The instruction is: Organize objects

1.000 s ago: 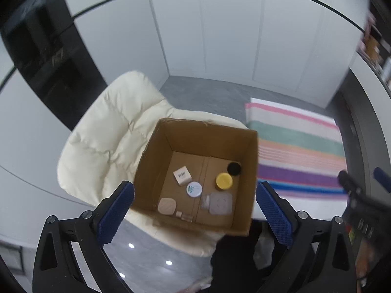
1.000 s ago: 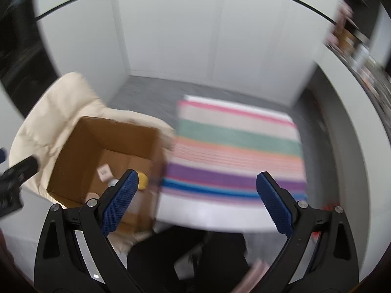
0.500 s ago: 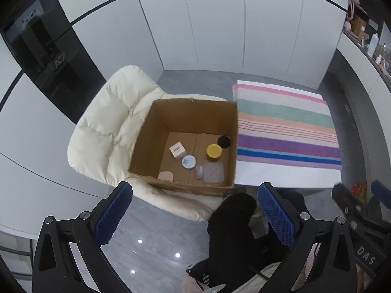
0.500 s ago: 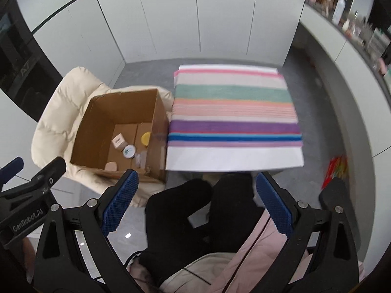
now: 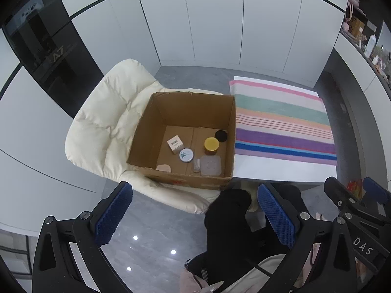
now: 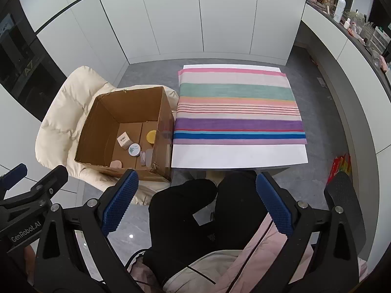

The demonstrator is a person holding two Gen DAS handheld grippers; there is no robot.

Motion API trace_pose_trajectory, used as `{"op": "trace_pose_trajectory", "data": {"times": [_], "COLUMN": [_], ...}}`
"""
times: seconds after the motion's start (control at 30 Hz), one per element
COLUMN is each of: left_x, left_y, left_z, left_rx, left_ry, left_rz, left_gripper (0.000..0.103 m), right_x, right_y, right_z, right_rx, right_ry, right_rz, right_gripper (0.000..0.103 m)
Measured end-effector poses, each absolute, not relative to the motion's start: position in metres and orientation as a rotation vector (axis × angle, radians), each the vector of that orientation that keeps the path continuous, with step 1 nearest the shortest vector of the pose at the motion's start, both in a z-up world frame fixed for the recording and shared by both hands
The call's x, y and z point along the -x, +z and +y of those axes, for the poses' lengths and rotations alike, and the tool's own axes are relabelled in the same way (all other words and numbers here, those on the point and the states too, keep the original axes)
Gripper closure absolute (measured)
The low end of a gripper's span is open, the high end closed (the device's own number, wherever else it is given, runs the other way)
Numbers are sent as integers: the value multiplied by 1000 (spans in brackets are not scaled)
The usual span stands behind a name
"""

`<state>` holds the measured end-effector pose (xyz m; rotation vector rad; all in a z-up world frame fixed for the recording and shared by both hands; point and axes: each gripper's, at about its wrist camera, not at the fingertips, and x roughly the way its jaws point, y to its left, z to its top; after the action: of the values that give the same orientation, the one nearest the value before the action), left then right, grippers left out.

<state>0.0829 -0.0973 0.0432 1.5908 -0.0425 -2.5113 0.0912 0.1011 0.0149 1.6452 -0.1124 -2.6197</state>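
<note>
An open cardboard box [image 5: 146,131] [image 6: 97,122] stands on a cream padded chair [image 5: 102,122] [image 6: 61,112]. Inside lie a small white carton [image 5: 175,144], a round white tin [image 5: 186,155], a yellow-lidded jar [image 5: 211,144], a black lid [image 5: 221,136], a clear square lid [image 5: 210,165] and a pink piece [image 5: 163,168]. My left gripper [image 5: 193,217] is open and empty, high above and in front of the box. My right gripper [image 6: 195,200] is open and empty, high above the person's knees.
A white table [image 6: 239,156] with a striped cloth [image 6: 239,107] [image 5: 283,124] stands right of the box. The person's black-trousered legs [image 6: 195,210] are below. White cabinets surround the room; a cluttered counter [image 6: 354,17] runs at the right.
Both grippers have risen and pulled back from the box and table. The box and cloth look smaller and lie farther below. Both stay open.
</note>
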Motion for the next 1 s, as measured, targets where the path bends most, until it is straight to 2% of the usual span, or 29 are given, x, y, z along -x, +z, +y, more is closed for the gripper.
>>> {"op": "trace_pose_trajectory", "data": {"times": [1.0], "left_x": [-83], "left_y": [42], "left_z": [-93], "left_rx": [-1589], "left_ry": [-2508], "left_rz": [-76], "left_gripper": [0], "right_x": [-94], "right_y": [18], "right_z": [100], "right_rx": [-1605], "right_ry": [-2672], "right_rz": [-29], "right_gripper": [4]}}
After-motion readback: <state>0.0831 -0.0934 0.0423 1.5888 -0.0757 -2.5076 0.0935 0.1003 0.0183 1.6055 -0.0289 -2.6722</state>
